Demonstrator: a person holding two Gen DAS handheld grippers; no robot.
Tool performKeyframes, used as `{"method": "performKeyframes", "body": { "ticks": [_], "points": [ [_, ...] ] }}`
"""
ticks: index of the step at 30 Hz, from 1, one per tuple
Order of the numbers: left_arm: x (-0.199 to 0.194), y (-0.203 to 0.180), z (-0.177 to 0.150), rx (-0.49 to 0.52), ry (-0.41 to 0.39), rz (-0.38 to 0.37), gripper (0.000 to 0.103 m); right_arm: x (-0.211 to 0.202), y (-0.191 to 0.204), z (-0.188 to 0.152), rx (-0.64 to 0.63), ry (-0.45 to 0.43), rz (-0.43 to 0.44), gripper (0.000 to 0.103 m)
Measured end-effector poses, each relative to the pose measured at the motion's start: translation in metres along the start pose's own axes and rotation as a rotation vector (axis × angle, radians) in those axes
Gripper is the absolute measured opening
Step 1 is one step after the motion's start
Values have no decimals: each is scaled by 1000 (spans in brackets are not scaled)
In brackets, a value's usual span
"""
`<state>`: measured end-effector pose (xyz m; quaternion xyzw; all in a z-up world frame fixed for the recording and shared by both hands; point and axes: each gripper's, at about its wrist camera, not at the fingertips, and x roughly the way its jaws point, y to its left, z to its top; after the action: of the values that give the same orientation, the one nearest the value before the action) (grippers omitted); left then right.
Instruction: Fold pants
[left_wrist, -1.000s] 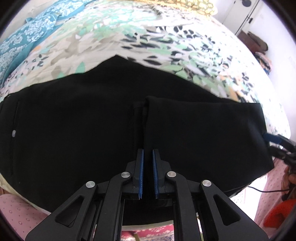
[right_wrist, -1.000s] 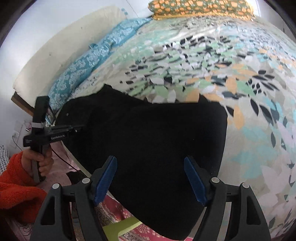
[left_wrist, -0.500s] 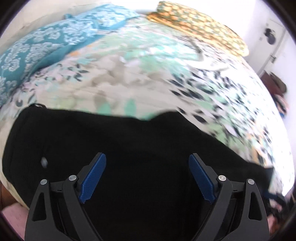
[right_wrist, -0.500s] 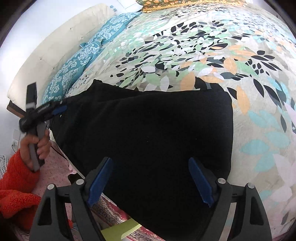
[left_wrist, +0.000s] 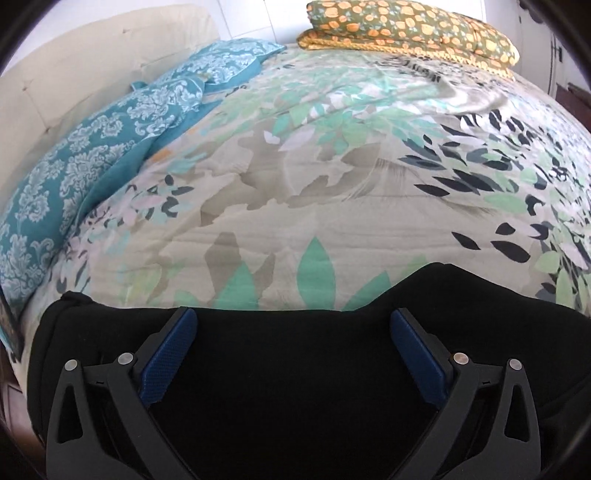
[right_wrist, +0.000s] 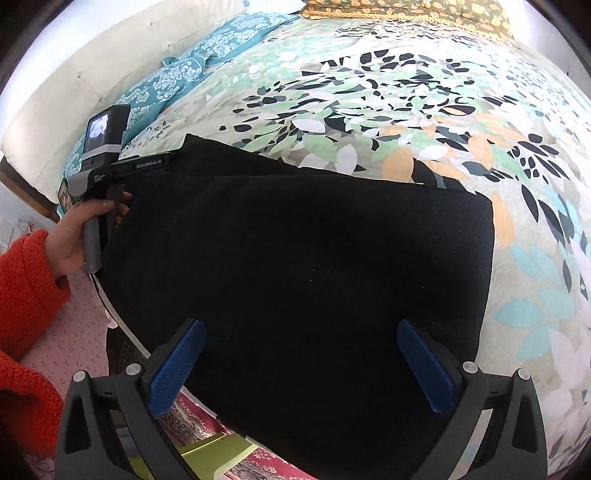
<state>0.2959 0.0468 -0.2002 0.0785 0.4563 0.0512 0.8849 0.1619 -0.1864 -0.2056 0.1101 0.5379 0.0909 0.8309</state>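
The black pants (right_wrist: 303, 258) lie folded flat on the floral bedspread (right_wrist: 406, 92) near the bed's front edge. In the left wrist view they (left_wrist: 295, 387) fill the bottom of the frame. My left gripper (left_wrist: 293, 354) is open and empty, held over the pants' left end; it also shows in the right wrist view (right_wrist: 110, 166), held by a hand in a red sleeve. My right gripper (right_wrist: 301, 363) is open and empty, over the pants' near edge.
Teal patterned pillows (left_wrist: 92, 147) lie along the cream headboard (left_wrist: 74, 66) at the left. A folded orange-flowered blanket (left_wrist: 406, 29) lies at the far end of the bed. A green stool (right_wrist: 218, 454) and red rug show below the bed's edge.
My left gripper has opened, let go of the pants and swung left toward their end. My right gripper stayed open and drew slightly closer over the pants.
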Motion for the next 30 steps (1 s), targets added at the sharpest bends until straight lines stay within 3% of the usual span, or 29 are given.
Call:
{"method": "performKeyframes", "body": {
  "ticks": [14,30],
  "points": [
    [3,-3,0,2,7,1,103,2,0,6,34,8,-8,103],
    [3,-3,1,2,7,1,103,9,9,8,23,38,-98,103]
  ]
}}
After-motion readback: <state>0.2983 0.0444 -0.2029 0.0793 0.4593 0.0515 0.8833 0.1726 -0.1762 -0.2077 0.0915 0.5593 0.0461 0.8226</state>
